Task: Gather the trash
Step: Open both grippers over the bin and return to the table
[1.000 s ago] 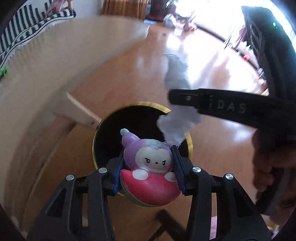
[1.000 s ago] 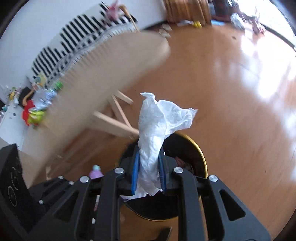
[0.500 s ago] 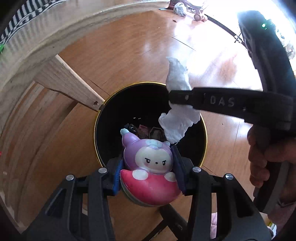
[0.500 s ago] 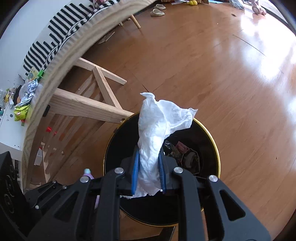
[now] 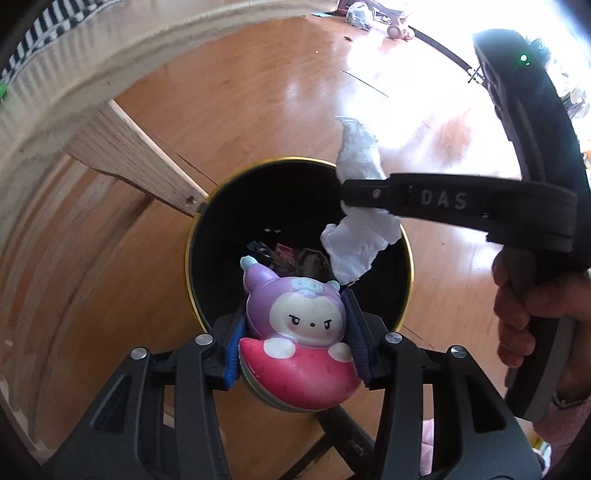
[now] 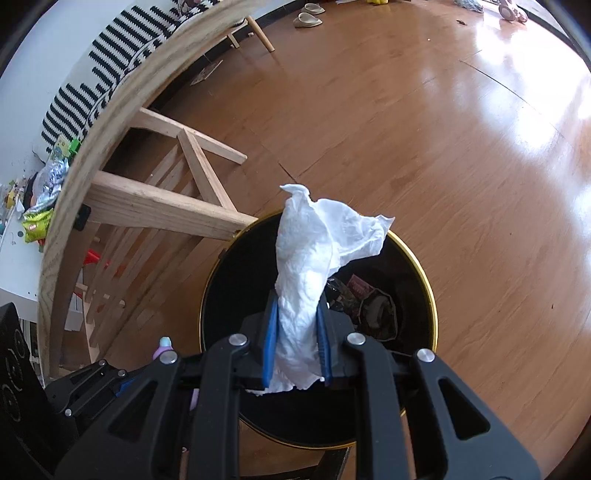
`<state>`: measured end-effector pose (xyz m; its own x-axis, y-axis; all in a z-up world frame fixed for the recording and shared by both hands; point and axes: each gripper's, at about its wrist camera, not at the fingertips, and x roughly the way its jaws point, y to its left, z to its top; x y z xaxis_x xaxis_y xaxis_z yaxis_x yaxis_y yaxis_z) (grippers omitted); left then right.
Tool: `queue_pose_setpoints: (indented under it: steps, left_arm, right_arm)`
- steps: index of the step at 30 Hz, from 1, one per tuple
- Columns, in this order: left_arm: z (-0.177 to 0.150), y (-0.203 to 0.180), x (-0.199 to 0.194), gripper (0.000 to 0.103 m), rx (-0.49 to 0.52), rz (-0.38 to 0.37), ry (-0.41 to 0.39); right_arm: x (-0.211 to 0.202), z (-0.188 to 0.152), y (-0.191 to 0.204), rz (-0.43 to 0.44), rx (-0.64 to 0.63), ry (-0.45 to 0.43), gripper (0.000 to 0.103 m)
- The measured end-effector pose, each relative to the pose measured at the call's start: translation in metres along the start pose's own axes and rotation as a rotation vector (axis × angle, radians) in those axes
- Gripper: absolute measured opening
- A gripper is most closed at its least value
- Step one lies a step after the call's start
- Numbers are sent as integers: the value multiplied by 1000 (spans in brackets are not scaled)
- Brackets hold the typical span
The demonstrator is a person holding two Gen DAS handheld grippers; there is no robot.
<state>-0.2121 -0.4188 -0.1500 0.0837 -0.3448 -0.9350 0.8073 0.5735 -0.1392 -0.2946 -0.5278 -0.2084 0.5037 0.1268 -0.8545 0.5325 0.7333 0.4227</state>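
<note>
My left gripper (image 5: 295, 328) is shut on a purple and pink squishy toy (image 5: 295, 332) and holds it over the near rim of a black trash bin with a gold rim (image 5: 207, 206). My right gripper (image 6: 295, 332) is shut on a crumpled white tissue (image 6: 314, 258) and holds it above the same bin (image 6: 424, 280). The right gripper and tissue (image 5: 358, 236) also show in the left wrist view, over the bin's right side. Wrappers (image 6: 369, 302) lie at the bin's bottom.
A wooden table leg (image 5: 136, 166) touches the bin's left rim, under a round table edge (image 6: 122, 110). Snack packets (image 6: 37, 221) lie on the tabletop at left. Wooden floor (image 6: 443, 147) spreads beyond the bin. Slippers (image 6: 306, 16) lie far back.
Both grippers have moved from beside the table to above the bin and lower toward it. The bin's inside and the trash in it have come into view. Both grips are unchanged.
</note>
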Motion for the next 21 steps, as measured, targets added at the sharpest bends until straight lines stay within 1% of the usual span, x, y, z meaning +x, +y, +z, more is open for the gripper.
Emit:
queue_pose_setpoints:
  steps: [1,2,3,4,5,6,8,10,11,12,13,15,16,17,19,20,21]
  left_arm:
    - [0,-1,0,58,5,23,-4]
    - [0,-3,-1,85,12,38,-15]
    - [-1,-5,-5,97,24,46,-51]
    - [-2,-8,-9,97,35,44,-89]
    - [-3,-12,-14,97,64,31,-122]
    - [-3,-16,-16,97,88,27,-130]
    - [-5,-22,-19,97,137,51,-148]
    - [-5,-29,-28,97,183,86,-167]
    - [-2,-32,-38,97,205,88,-185]
    - [1,-33,-54,97,221,93,-223]
    - [5,-31,-75,97,225,106,-280]
    - [14,-14,-114,97,204,129,-355]
    - [16,-4,-129,97,187,138,-380]
    - [19,15,-150,97,150,160,-421]
    - [21,59,-182,97,68,197,-475]
    - [19,86,-197,97,13,230,-493]
    - [15,118,-210,97,-53,281,-508]
  right_arm:
    - [-3,0,-2,-3,0,-13,35]
    - [-8,1,-3,-3,1,-30,52]
    - [-14,2,-2,-8,0,-55,89]
    - [-23,4,-1,-24,-6,-97,97]
    - [-30,6,0,-32,-17,-118,97]
    - [-37,9,0,-42,-26,-131,97]
    - [-48,14,0,-82,-25,-161,97]
    - [-63,17,4,-194,-44,-224,97]
    - [-73,18,8,-260,-62,-281,97]
    - [-81,17,14,-292,-78,-330,97]
    - [-93,17,23,-322,-104,-402,97]
    - [-108,21,39,-352,-142,-471,97]
    - [-112,23,46,-350,-155,-489,97]
    - [-117,25,52,-337,-174,-512,97]
    - [-123,29,76,-280,-220,-555,97]
    - [-123,32,91,-234,-244,-565,97]
    - [-122,35,104,-188,-262,-564,97]
